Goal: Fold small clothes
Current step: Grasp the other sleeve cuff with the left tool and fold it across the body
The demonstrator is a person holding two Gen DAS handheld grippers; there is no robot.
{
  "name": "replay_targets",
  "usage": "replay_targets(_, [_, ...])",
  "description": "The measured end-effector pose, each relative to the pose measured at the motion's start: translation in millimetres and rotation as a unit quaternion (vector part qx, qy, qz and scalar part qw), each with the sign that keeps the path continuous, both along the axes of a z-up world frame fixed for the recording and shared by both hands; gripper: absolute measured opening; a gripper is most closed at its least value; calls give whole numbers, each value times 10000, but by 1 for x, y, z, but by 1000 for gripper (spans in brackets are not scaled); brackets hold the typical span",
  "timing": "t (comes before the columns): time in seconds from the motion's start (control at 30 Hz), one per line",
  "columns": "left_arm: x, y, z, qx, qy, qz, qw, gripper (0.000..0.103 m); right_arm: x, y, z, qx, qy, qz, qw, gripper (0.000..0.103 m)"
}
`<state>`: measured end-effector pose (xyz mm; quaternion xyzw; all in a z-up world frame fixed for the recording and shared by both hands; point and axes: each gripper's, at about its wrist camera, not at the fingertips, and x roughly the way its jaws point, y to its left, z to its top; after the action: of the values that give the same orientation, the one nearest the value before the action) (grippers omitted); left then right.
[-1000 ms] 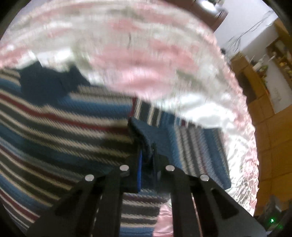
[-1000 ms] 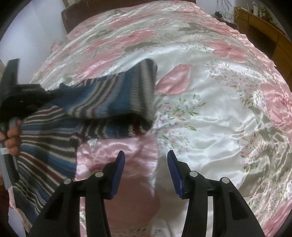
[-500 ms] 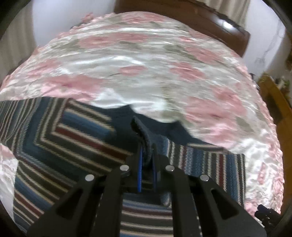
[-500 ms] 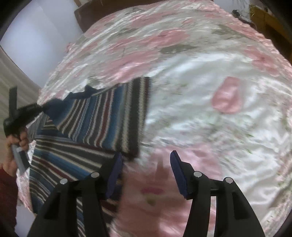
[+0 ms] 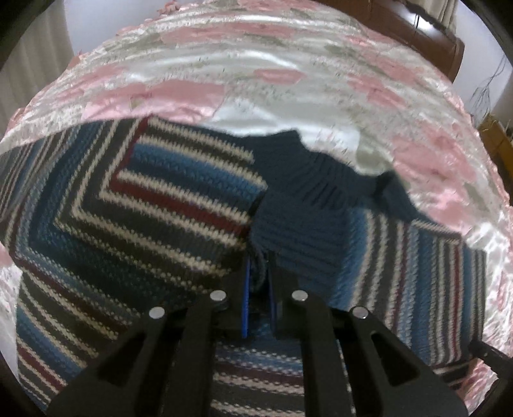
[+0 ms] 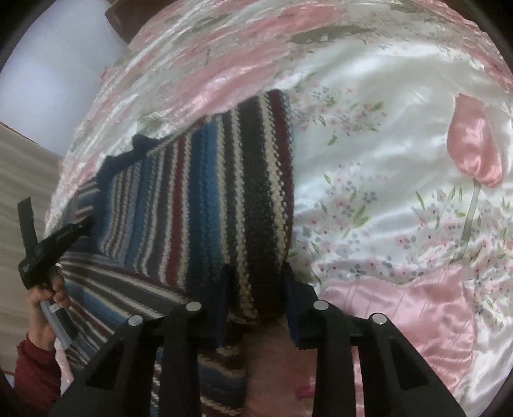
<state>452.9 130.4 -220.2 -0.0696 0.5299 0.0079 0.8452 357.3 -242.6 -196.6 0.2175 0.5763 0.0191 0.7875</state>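
Note:
A small knitted sweater (image 5: 134, 205) with blue, white, dark and maroon stripes lies on a floral satin bedspread (image 5: 243, 64). My left gripper (image 5: 258, 285) is shut on the navy ribbed collar (image 5: 307, 189), close to the cloth. In the right wrist view the sweater (image 6: 205, 199) has one sleeve folded over its body, and the sleeve's dark end sits between the fingers of my open right gripper (image 6: 256, 304). The left gripper (image 6: 54, 247) and the hand (image 6: 45, 304) holding it show at the left edge there.
The bedspread (image 6: 400, 160) spreads wide to the right of the sweater. A dark wooden headboard (image 5: 416, 29) stands at the far end of the bed. A red sleeve (image 6: 32, 372) is at the lower left. A wooden cabinet (image 5: 495, 141) stands beyond the bed's right side.
My left gripper carried the collar and sleeve down across the sweater's body, which now lies flatter. My right gripper moved left and forward until the sleeve's end came between its fingers.

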Motion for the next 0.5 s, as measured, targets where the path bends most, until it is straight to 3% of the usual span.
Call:
replay_targets(0.2, [-5,1,-6,125,-74,-49,9999,16,-1,3,-15,-155,109,-67,9998,31])
replay_targets(0.27, [-7,7,2,178,-41,-4,9998,29,-1,4,-13,-175,107,-13,9998,33])
replay_targets(0.37, [-16,21,22,316,-161,194,9992,45,-4,4,0,-161,85,-187,9997,41])
replay_targets(0.5, [-32,28,55,210,-667,221,9973,48,-13,23,41,-663,-429,-33,9969,41])
